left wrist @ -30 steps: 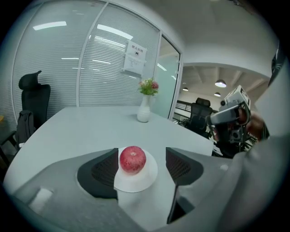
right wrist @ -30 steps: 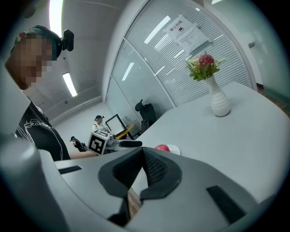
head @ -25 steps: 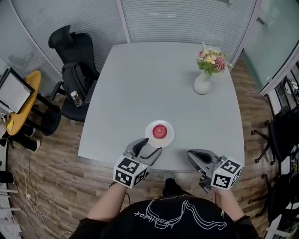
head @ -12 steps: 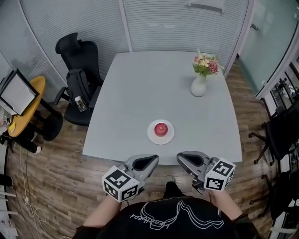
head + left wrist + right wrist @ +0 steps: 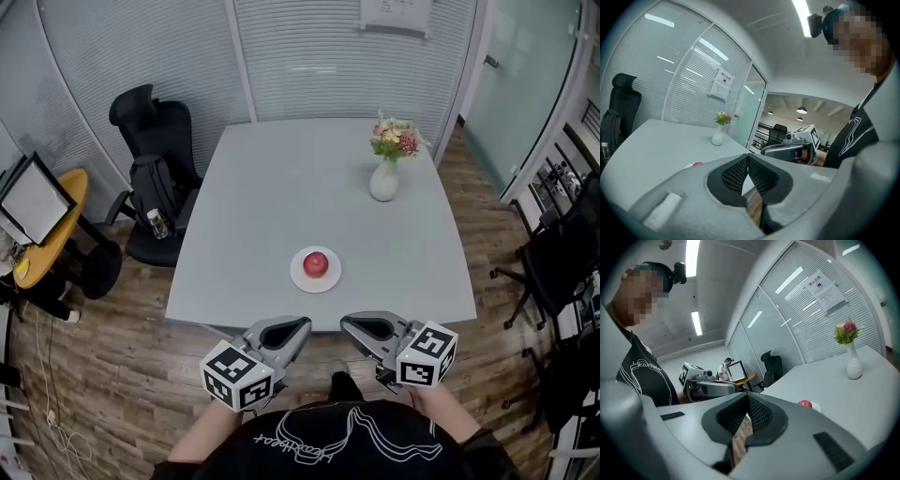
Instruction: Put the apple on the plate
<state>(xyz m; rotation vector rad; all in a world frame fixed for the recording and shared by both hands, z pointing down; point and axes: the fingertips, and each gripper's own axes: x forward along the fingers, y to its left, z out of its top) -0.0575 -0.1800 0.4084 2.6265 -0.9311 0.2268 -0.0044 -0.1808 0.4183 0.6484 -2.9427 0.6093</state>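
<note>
A red apple [image 5: 317,264] rests on a small white plate [image 5: 303,277] near the front edge of the grey table [image 5: 281,187]. Both grippers hang off the table, close to the person's body. My left gripper [image 5: 302,325] is shut with nothing between its jaws. My right gripper [image 5: 345,324] is shut too and holds nothing. The two point toward each other below the table's front edge. In the left gripper view only a sliver of the apple [image 5: 697,164] shows over the jaws. The right gripper view shows the apple [image 5: 805,403] on its plate [image 5: 816,405].
A white vase of flowers [image 5: 384,178] stands at the table's far right. A black office chair [image 5: 150,141] with a backpack is left of the table, beside a yellow side table [image 5: 42,234] with a laptop. More chairs [image 5: 553,272] stand at the right. The floor is wood.
Both grippers have drawn back from the plate toward the person's body and off the table edge. The left gripper's jaws, open near the plate a second ago, are now shut.
</note>
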